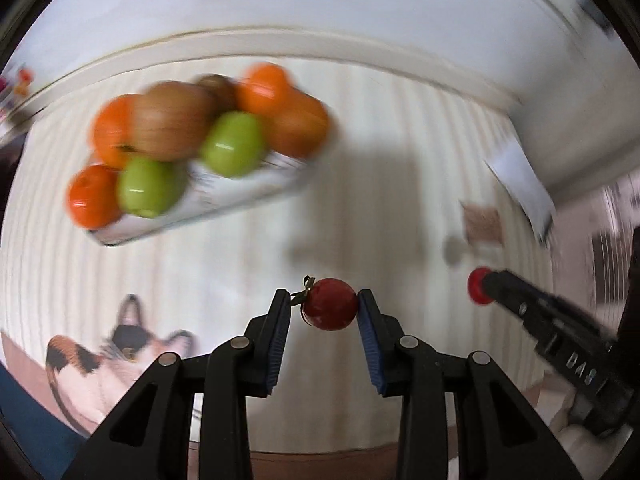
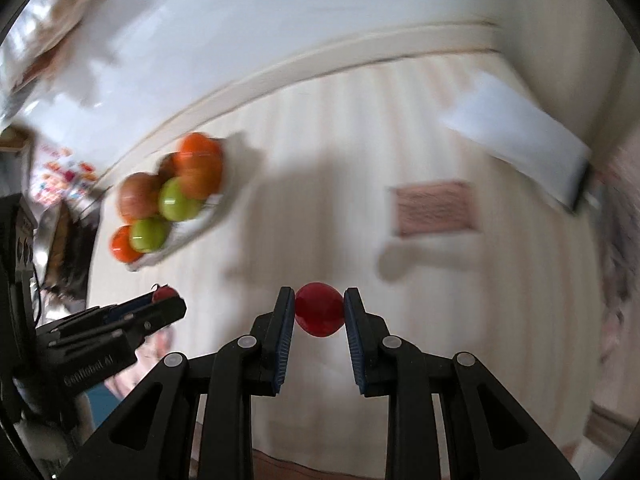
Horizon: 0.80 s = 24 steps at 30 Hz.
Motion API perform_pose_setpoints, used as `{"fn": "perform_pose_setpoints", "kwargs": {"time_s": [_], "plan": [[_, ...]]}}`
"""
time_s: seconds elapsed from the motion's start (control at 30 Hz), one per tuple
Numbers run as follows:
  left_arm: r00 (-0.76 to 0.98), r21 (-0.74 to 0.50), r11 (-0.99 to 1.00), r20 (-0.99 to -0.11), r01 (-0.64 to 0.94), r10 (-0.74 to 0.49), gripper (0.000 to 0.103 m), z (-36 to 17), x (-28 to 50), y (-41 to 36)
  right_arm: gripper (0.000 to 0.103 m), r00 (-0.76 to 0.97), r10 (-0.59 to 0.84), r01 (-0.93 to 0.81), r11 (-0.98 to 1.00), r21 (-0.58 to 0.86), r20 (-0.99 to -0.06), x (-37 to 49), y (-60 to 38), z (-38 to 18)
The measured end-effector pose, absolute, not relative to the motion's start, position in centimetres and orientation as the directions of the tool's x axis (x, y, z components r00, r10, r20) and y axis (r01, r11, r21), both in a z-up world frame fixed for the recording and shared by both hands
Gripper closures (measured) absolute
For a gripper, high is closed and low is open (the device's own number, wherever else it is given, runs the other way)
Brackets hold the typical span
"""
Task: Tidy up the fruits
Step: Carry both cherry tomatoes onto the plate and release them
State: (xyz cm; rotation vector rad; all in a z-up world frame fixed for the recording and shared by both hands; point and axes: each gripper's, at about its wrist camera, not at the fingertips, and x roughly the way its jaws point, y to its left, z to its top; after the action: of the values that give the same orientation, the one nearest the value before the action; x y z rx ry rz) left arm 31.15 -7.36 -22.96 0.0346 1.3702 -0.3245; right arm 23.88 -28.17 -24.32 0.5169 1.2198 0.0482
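A pale striped cloth point(image 1: 380, 160) covers the table under me, blurred. My left gripper point(image 1: 324, 308) is clamped on a small red fruit point(image 1: 330, 309) with a stem at its left side. My right gripper point(image 2: 319, 312) is clamped on another red fruit point(image 2: 319, 310). Each shows in the other's view, off to the side. Farther ahead and left, a white tray point(image 1: 224, 204) holds oranges point(image 1: 94, 196), green apples point(image 1: 149, 187) and brown fruits point(image 1: 172, 122).
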Motion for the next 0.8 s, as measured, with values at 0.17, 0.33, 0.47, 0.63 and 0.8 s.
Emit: {"fn": "perform_pose_setpoints", "kwargs": {"time_s": [0.17,0.33,0.47,0.63,0.8], "plan": [[0.191,-0.183,0.978,-0.961,0.103,-0.2,0.072,-23.2,34.4,-3.4,0.076,0.385,0.397,0.108,0.877,0.468,-0.833,29.0,-22.6,-24.4],[0.2,-0.21,0.978,-0.957,0.014,-0.208,0.072,-24.5,37.0,-0.4,0.076,0.382,0.425,0.016,0.885,0.466,-0.82,32.9,-18.5,-25.4],[0.188,-0.232,0.972,-0.956,-0.017,-0.225,0.072,-25.8,38.0,0.3,0.076,0.363,0.417,-0.033,0.899,0.436,-0.833,35.3,-16.2,-27.1],[0.175,-0.242,0.969,-0.957,-0.041,-0.232,0.071,-27.2,38.9,0.1,0.076,0.346,0.415,-0.058,0.904,0.423,-0.841,36.6,-15.4,-28.6],[0.161,-0.235,0.969,-0.962,-0.08,-0.22,0.07,-27.7,39.2,0.7,0.06,0.339,0.43,-0.048,0.896,0.441,-0.837,37.5,-15.4,-28.8]]}}
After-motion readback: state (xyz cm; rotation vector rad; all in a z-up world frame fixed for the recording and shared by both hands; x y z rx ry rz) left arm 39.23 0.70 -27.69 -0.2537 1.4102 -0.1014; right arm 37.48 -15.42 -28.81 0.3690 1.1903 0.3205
